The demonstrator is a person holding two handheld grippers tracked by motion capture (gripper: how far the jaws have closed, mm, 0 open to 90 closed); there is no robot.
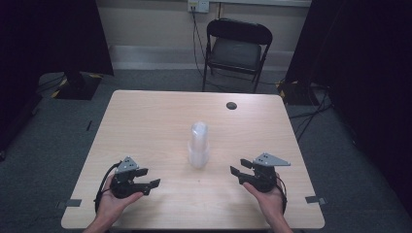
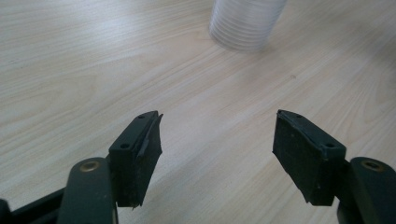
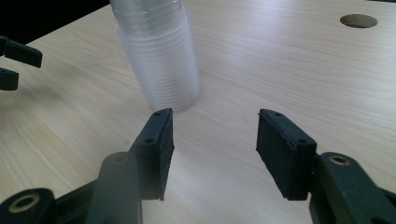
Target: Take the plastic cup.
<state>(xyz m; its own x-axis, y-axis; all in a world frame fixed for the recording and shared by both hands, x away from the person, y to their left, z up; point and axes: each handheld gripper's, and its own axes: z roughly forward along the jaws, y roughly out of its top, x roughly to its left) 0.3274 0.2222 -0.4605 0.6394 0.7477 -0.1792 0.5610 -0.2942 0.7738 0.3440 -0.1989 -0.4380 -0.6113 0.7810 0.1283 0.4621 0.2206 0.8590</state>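
A tall stack of clear plastic cups [image 1: 198,145] stands upright in the middle of the light wooden table [image 1: 145,126]. My left gripper [image 1: 149,177] sits low near the front left, held in a hand, jaws open and empty, pointing toward the stack. In the left gripper view the left gripper [image 2: 217,140] has bare tabletop between its jaws, and the cup stack [image 2: 245,23] stands well ahead. My right gripper [image 1: 239,167] is at the front right; in the right gripper view the right gripper [image 3: 215,135] is open, and the cup stack [image 3: 159,56] is just beyond its left pad, untouched.
A round cable hole [image 1: 231,105] sits near the table's far edge, and the hole [image 3: 358,20] is at the top right of the right gripper view. A black folding chair [image 1: 237,48] stands behind the table. The left gripper [image 3: 16,65] shows at the left edge of the right gripper view.
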